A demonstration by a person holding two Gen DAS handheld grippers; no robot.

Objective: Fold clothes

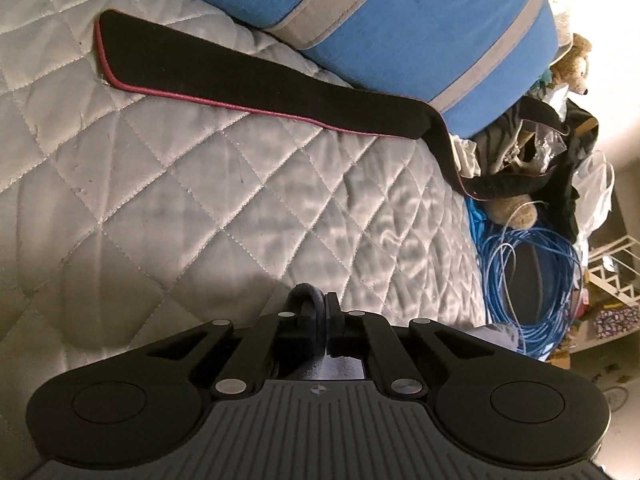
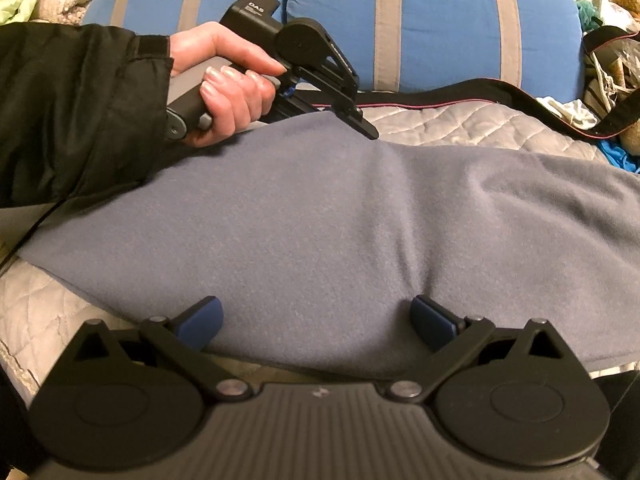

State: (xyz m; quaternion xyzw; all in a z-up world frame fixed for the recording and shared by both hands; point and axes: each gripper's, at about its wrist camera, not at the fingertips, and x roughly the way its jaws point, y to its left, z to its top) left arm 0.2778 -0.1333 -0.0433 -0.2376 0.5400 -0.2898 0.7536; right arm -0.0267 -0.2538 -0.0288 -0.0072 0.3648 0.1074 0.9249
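A bed (image 1: 180, 184) covered with a white quilted cover carried everything. A grey-blue fleece garment (image 2: 340, 220) lay spread across it. Beyond that a black strap with a pink edge (image 1: 240, 80) lay flat, beside blue cushions with grey stripes (image 2: 440, 20) at the far edge.

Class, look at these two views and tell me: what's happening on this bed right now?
A person is folding a grey-blue fleece garment spread on a quilted white bedcover, using a handheld gripper in each hand. The left gripper is shut on the garment's far edge, a pinch of cloth showing between its fingers. The right gripper stands open at the near edge, gripping nothing yet. A black strap with pink trim lies further back beside blue cushions.
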